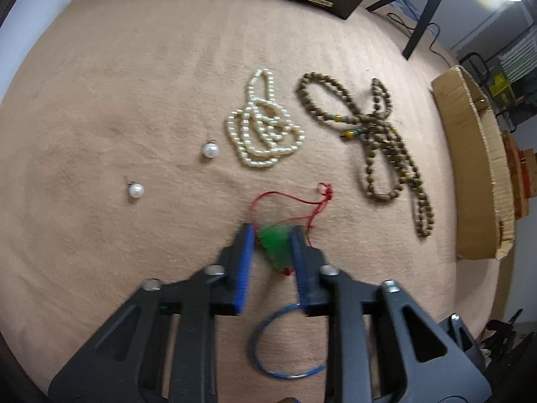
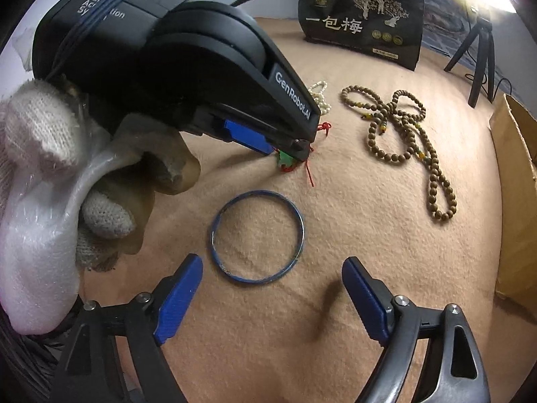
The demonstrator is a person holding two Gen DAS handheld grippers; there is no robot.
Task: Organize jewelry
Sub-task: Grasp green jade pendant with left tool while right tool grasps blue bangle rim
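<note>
Tan felt-like cloth covers the whole work surface, slightly rumpled, with all jewelry laid directly on it.

Green pendant on a red cord sits at centre, between the blue pads of the left gripper. Pads appear to touch it on both sides; left gripper clenched on the pendant, tips down at the cloth. The right wrist view confirms this: green piece pinched at the tip, a white-gloved hand holding the tool.

Blue bangle lies flat just behind the pendant, nearer the operator. Right gripper hovers at the bangle's near edge, fingers spread wide, holding nothing.

Beyond the pendant: a heaped pearl strand, and to its right a long brown bead strand in loose loops, apart from the pearls. Two loose pearl earrings lie to the left, separate from each other.

Far edge of cloth: black snack bag standing upright, printed with Chinese characters. Cardboard box at the right edge. Black tripod legs beyond the cloth, bright lamp glare in the upper right corner.
</note>
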